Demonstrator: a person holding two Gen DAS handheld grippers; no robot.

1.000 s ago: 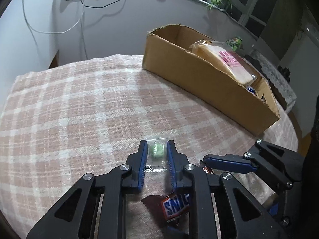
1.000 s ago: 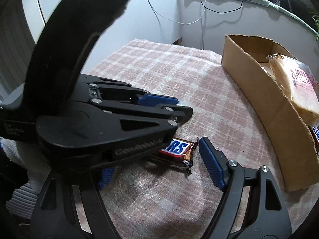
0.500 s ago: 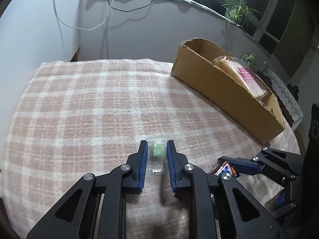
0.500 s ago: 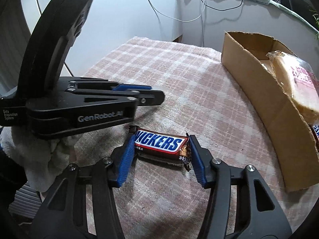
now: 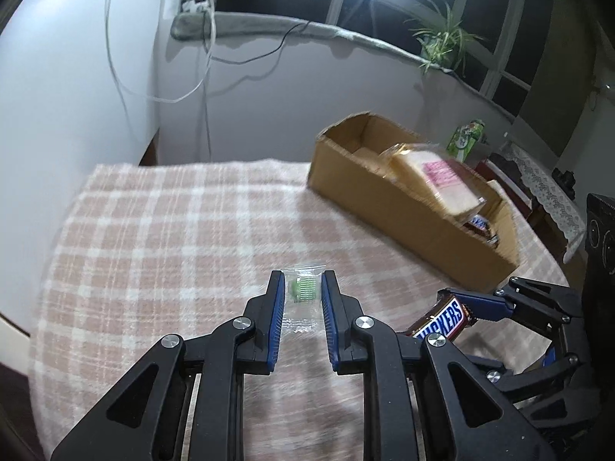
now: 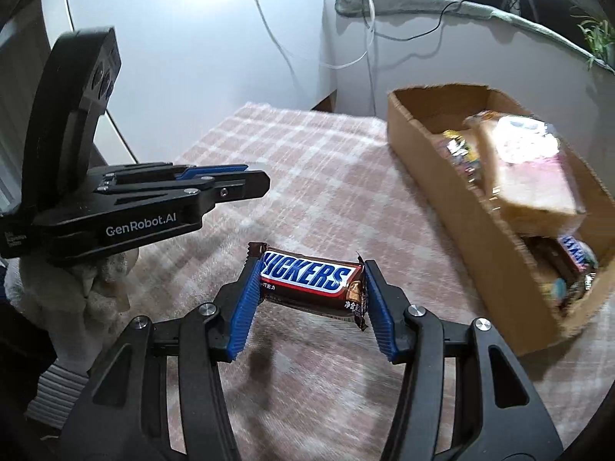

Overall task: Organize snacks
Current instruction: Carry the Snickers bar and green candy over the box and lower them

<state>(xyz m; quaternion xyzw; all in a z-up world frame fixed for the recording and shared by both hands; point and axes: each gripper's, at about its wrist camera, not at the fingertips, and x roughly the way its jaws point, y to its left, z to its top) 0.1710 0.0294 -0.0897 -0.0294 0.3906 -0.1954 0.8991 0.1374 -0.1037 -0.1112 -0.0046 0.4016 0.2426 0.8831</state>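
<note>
Both grippers now lifted off the table (image 5: 161,230): right gripper (image 6: 313,288), jaws just closed, pinching Snickers (image 6: 311,282); left gripper (image 5: 303,292) pinching candy (image 5: 303,289), ready for box (image 6: 453,207).

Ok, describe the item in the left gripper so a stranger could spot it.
Look at the checked tablecloth, in front of the cardboard box. The left gripper pinches a small clear packet holding a green sweet, tiny and see-through, unlike the brown Snickers bar nearby.

Checked tablecloth (image 5: 161,238) (cardboard box (image 5: 388,207) atop)
</note>
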